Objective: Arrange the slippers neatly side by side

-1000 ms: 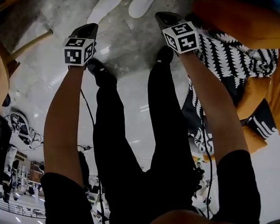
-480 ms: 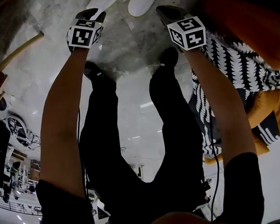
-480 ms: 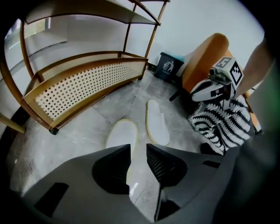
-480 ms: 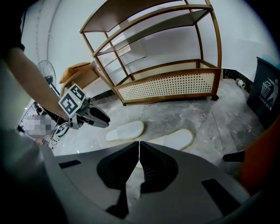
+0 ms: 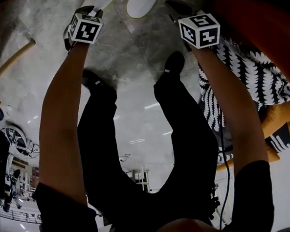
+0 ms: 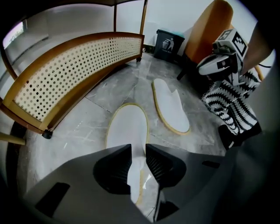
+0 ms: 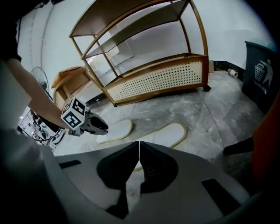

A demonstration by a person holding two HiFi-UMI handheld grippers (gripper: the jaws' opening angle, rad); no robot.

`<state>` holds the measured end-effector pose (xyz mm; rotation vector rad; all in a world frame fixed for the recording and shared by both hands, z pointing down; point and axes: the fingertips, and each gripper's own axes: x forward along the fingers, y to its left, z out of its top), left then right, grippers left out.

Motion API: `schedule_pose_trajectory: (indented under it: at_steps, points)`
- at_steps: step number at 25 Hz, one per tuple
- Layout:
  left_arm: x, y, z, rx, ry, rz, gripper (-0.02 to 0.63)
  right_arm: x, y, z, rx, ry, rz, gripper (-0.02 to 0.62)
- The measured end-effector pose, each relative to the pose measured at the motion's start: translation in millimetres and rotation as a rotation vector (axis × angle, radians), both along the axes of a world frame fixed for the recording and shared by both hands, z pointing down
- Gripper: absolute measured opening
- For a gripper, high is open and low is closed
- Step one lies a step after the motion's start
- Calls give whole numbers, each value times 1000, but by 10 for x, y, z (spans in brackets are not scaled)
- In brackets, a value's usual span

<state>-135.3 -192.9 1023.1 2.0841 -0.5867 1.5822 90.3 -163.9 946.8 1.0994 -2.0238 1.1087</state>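
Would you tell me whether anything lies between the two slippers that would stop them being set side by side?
Nothing visible does: only bare grey floor separates the near slipper from the far slipper. The left gripper's jaws are opening, the near slipper's heel between them.

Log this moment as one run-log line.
left gripper: jaws opening, near slipper end between them | right gripper: shut, empty | other slipper: flat on floor alongside
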Motion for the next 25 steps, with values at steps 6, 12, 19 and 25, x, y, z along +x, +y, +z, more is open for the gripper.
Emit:
schedule_pose_trajectory:
  at_steps: [6, 12, 19, 25]
  points:
    - [0, -18, -10, 0, -18, -8, 37, 103, -8, -17, -3, 2, 21, 32]
    - [-45, -2, -220, -38, 50, -202, 26, 70, 57, -162, -14, 1, 6, 32]
    - [-173, 192, -473, -87, 144, -584, 26, -144, 195, -450, -35, -23, -51, 32]
    - [-241, 439, -443, -136, 209, -933, 26, -188, 241, -515, -49, -39, -80, 32]
